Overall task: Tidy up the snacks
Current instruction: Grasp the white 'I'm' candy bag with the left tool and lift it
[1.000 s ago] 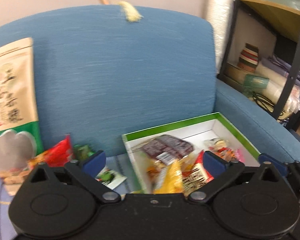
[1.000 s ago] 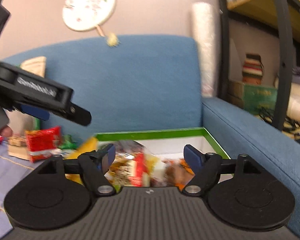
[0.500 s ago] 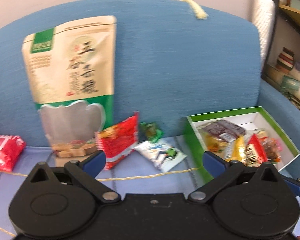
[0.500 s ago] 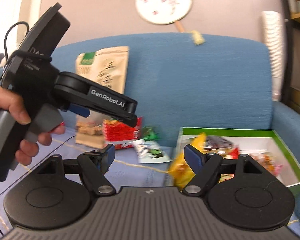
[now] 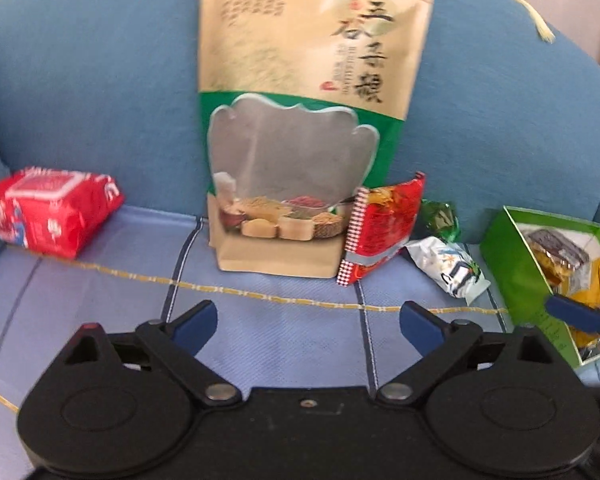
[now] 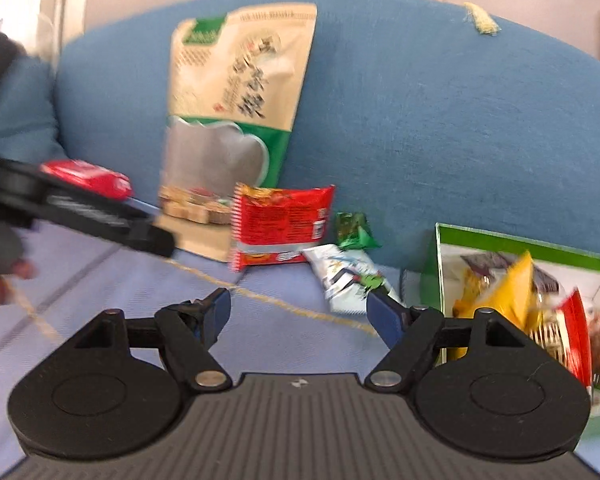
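snacks partly sorted, several left on the sofa
green box (image 6: 516, 240) at 3 o'clock holds packets; red packet (image 5: 384, 226), white packet (image 5: 448, 266), tall pouch (image 5: 308, 120) remain; left hand-held gripper (image 5: 306, 322) and right hand-held gripper (image 6: 298, 314) both wide, empty.

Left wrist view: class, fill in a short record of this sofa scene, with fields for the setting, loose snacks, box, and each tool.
setting: blue sofa
tall pouch: upright against the backrest
red pack: lying at far left
red packet: leaning beside the pouch
white packet: lying flat on the seat
green candy: by the backrest
green box: at right, holding several snacks
left tool: open, empty
right tool: open, empty
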Demonstrator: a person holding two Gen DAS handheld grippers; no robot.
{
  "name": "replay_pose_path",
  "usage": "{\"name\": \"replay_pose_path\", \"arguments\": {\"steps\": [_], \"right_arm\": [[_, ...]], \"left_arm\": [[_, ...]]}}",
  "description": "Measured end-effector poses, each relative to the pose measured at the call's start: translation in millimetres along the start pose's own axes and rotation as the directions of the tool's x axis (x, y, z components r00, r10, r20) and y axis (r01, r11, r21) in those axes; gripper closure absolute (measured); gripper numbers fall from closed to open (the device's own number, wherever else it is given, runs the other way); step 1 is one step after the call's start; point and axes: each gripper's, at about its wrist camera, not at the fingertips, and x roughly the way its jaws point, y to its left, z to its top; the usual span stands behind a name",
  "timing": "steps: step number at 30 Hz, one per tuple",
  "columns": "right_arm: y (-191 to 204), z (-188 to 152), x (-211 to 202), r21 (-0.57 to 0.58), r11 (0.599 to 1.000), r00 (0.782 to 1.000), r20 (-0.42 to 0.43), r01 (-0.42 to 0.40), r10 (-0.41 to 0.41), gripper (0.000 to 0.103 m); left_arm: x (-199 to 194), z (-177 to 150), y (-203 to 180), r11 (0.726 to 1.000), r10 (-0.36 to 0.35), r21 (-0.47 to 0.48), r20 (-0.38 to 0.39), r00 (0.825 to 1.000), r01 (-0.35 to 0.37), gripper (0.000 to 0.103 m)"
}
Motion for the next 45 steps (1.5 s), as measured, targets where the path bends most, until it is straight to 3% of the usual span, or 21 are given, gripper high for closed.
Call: {"name": "replay_pose_path", "arguments": {"steps": [5,11,12,13,17,19,22,24,26,29,31,35,41,44,45], "right_arm": [[1.2,9.1,66.0,-0.05,0.992,0.993,-0.038,0.112,-0.114,0.0],[-6.3,15.2,118.1,-0.065,0.985,0.978,-0.122,0.161,-0.168,0.0],[-9.1,14.1,121.5,-0.069,0.986,0.976,-0.148,0.151,-0.16,0.018],[-10.7,13.3,117.3,-0.067,0.987,0.979,-0.138,0.144,-0.152,0.019],[-8.1,-2.3,70.4,-0.072,0.997,0.992,-0.122,-0.017,0.008,0.024],[-3.1,-21.7,33.0,-0.081,0.988,0.985,-0.122,-0.129,0.119,0.024],[4.3,-53.4,-17.6,-0.118,0.969,0.972,-0.113,-0.217,0.204,0.023],[7.3,-70.8,-50.0,-0.12,0.968,0.973,-0.089,-0.222,0.212,0.021],[9.2,-80.9,-66.0,-0.102,0.977,0.979,-0.098,-0.189,0.179,0.003],[-2.0,-91.4,-84.3,-0.02,0.988,0.983,-0.108,-0.154,0.151,0.0],[-8.8,-93.6,-87.0,0.032,0.985,0.979,-0.108,-0.171,0.174,0.0],[-8.8,-94.5,-77.0,0.052,0.984,0.975,-0.133,-0.172,0.177,0.0],[-8.6,-94.3,-56.1,0.09,0.981,0.97,-0.159,-0.171,0.184,0.0],[-11.6,-94.4,-53.5,0.134,0.975,0.969,-0.148,-0.177,0.196,0.0],[-11.5,-94.8,-52.5,0.138,0.975,0.97,-0.143,-0.177,0.196,0.0]], "left_arm": [[-2.3,-6.2,14.4,1.0,-0.001,0.017,0.03,1.0,0.001,0.0],[3.5,-10.8,25.3,1.0,-0.022,0.014,0.013,1.0,0.022,0.0],[4.7,-11.1,25.9,1.0,-0.028,0.009,0.007,1.0,0.028,0.0],[4.8,-11.8,25.8,0.999,-0.036,0.007,0.001,0.999,0.036,0.0],[0.5,-15.6,19.0,0.997,-0.069,0.024,-0.009,0.998,0.069,0.0],[-2.3,-18.3,12.1,0.993,-0.108,0.038,-0.027,0.994,0.109,0.0],[-5.6,-25.9,-2.4,0.98,-0.188,0.056,-0.086,0.978,0.193,0.0],[-5.9,-32.9,-13.4,0.966,-0.242,0.056,-0.135,0.961,0.252,0.0],[-3.1,-41.1,-25.8,0.951,-0.288,0.056,-0.19,0.939,0.303,0.0],[3.4,-51.9,-43.5,0.943,-0.295,0.074,-0.261,0.919,0.324,0.009],[4.0,-55.0,-54.2,0.938,-0.295,0.099,-0.273,0.916,0.332,0.009],[9.3,-55.2,-73.0,0.932,-0.257,0.186,-0.265,0.929,0.311,0.005],[20.8,-56.9,-78.3,0.937,-0.254,0.155,-0.318,0.913,0.314,0.001],[24.5,-58.0,-82.8,0.933,-0.27,0.139,-0.338,0.902,0.331,0.007],[26.7,-58.4,-84.3,0.932,-0.281,0.123,-0.347,0.895,0.34,0.015]]}}
